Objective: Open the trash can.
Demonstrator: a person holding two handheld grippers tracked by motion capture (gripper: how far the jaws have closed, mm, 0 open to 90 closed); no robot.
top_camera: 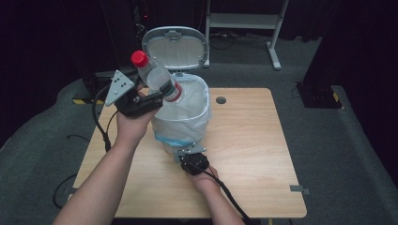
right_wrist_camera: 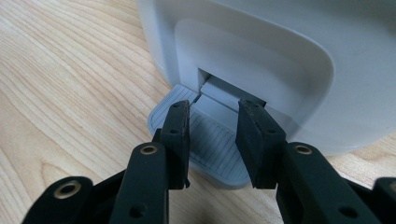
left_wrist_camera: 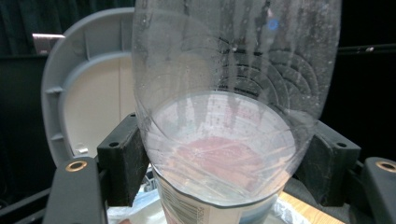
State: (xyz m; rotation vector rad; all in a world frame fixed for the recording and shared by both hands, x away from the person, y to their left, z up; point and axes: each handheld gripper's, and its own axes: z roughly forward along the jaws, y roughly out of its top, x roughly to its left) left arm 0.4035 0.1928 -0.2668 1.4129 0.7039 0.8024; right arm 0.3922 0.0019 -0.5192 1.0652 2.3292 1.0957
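Nearest the lens in the left gripper view, a clear plastic bottle [left_wrist_camera: 233, 107] sits clamped between the left gripper's [left_wrist_camera: 219, 163] two black jaws, their pads pressed on its sides; its wall is fogged with droplets, a printed label band runs round it low in the frame, and a little clear liquid pools inside. The high view adds what this close look lacks: the bottle's [top_camera: 157, 77] red cap [top_camera: 139, 58] is on, and the left gripper [top_camera: 162, 93] holds it tilted, cap up and to the left, over the near-left rim of the pedal bin [top_camera: 183, 117]. The bin stands on the wooden table [top_camera: 253, 150], lined with a white bag, its grey lid [top_camera: 174, 47] raised upright behind. The right gripper view gives the bin's foot: the right gripper [right_wrist_camera: 212, 116] rests with its jaws partly open on the ribbed grey pedal [right_wrist_camera: 205, 149], gripping nothing. Bare tabletop lies to the right of the bin, out to the table's right edge.
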